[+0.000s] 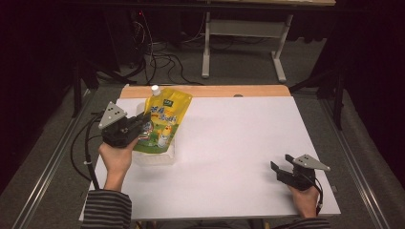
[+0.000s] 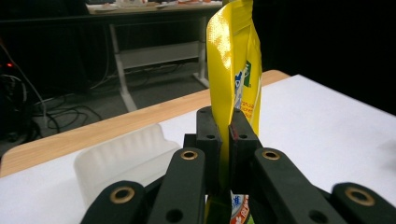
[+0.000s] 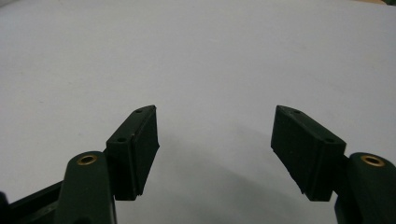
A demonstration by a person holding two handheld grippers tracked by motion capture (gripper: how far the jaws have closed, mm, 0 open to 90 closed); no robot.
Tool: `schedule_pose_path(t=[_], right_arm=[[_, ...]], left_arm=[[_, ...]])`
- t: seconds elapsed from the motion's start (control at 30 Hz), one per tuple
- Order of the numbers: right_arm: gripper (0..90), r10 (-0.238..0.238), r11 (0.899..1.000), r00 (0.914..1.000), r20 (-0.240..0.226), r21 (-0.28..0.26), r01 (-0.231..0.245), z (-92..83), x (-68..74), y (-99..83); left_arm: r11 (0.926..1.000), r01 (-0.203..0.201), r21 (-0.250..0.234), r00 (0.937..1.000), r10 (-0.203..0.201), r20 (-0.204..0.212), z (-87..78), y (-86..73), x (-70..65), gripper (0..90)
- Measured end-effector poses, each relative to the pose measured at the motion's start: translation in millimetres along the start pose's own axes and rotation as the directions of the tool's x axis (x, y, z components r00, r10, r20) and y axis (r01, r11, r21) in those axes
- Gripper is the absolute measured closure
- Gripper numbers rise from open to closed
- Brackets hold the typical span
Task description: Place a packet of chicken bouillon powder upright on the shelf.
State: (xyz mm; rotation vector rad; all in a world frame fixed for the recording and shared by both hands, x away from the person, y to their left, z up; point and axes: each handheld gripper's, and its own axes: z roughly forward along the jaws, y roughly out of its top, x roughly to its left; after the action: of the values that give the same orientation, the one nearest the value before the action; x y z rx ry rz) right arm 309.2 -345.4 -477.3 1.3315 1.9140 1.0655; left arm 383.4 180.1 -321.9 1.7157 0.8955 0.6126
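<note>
At the left side of the white table (image 1: 229, 143), the left gripper (image 1: 138, 125) holds a yellow spouted pouch (image 1: 164, 119), its jaws clenched on the pouch's edge. In the left gripper view the two black jaws press flat against either side of the yellow pouch (image 2: 236, 70), which rises upright between them and carries green and coloured printing on its face. The pouch's white cap (image 1: 155, 89) points toward the far edge of the table, where a strip of bare wood (image 1: 205, 91) shows beyond the white surface. Just beneath and beside the pouch sits a translucent white plastic tray (image 1: 155, 160); in the left gripper view the ribbed tray (image 2: 126, 156) stands to the left of the jaws. The person's left hand (image 1: 116, 157) grips the tool from below, a striped sleeve (image 1: 107, 210) behind it. Well apart, near the table's right front corner, the right gripper (image 1: 281, 168) rests low over the table with its jaws spread wide and nothing between them, as the right gripper view shows over the plain white surface (image 3: 210, 56).
</note>
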Motion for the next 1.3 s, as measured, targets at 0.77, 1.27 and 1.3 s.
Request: schedule_pose_path(t=[0.77,1.27,1.3], right_arm=[[32.4,-0.001,1.000,1.0000,0.001,0.003,0.001,0.3,0.3,0.1],[32.4,-0.004,1.000,1.0000,-0.002,0.002,0.004,0.3,0.1,0.1],[32.4,-0.002,1.000,1.0000,-0.001,0.002,0.002,0.2,0.2,0.1]], left_arm=[[0.9966,-0.036,0.075,0.9962,0.042,-0.076,39.0,-29.5,7.1,84.8],[0.9857,-0.054,0.160,0.9949,0.066,-0.075,46.2,-32.7,3.5,81.1],[0.9842,-0.051,0.169,0.9955,0.064,-0.070,45.8,-31.9,3.7,80.8]])
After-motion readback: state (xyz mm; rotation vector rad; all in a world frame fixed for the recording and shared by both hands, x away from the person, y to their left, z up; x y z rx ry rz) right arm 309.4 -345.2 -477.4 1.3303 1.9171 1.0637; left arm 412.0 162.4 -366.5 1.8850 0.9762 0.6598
